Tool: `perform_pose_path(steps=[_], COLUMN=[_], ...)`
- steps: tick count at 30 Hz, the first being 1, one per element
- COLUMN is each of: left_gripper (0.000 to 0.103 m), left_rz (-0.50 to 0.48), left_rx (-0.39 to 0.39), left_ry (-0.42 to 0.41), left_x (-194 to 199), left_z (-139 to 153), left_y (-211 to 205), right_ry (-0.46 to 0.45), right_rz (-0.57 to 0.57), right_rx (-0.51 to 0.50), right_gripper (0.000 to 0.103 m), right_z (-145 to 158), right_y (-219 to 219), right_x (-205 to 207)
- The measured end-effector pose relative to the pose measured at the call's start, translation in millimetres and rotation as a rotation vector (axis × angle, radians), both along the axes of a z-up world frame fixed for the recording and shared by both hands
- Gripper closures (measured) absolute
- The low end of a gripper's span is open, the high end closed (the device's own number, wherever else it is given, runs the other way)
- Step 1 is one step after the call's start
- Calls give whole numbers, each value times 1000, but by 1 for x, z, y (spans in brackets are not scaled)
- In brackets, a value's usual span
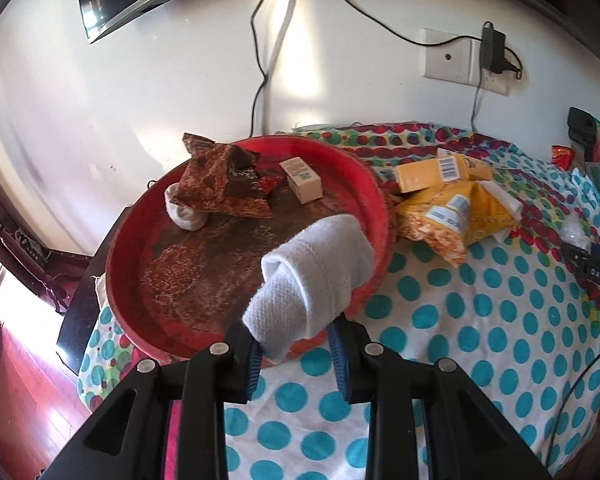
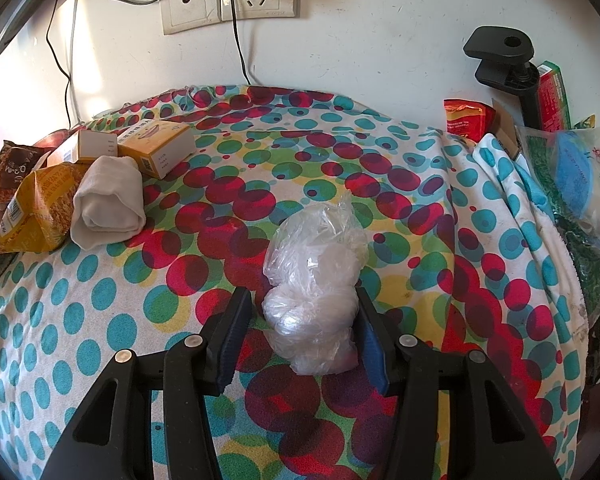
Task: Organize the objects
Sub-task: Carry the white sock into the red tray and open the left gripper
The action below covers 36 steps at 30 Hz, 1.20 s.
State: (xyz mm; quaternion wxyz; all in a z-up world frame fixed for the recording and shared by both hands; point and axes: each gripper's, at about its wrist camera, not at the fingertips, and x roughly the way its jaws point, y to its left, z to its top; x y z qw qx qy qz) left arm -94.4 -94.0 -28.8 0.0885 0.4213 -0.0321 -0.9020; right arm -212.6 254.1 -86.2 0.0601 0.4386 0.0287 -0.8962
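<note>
My left gripper is shut on a rolled white sock, which hangs over the near rim of a round red tray. In the tray lie a brown snack packet, a small cream box, a red sweet and another white roll. My right gripper is closed in on a crumpled clear plastic bag that rests on the dotted cloth. A third white roll lies at the left of the right wrist view.
Yellow boxes and yellow snack packets lie just right of the tray. Packets and a black clamp crowd the table's right edge. Cables hang from wall sockets behind. The table's left edge drops to a wooden floor.
</note>
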Motion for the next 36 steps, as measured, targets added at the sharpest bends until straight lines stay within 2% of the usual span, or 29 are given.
perform_pose_path(steps=[12, 25, 30, 36], left_gripper=[74, 74, 74, 72], left_rz=[63, 205, 243, 264], left_rx=[0, 82, 126, 136], left_ry=[-17, -83, -109, -146], left_x=[-22, -53, -65, -75], left_z=[-5, -23, -32, -47], left_y=[-47, -133, -154, -167], right_ry=[-1, -1, -1, -1], right_rz=[-3, -1, -2, -2], right_rx=[3, 4, 5, 5], right_gripper=[54, 54, 54, 54], right_z=[0, 1, 1, 1], right_y=[1, 0, -1, 0], right_x=[0, 0, 0, 0])
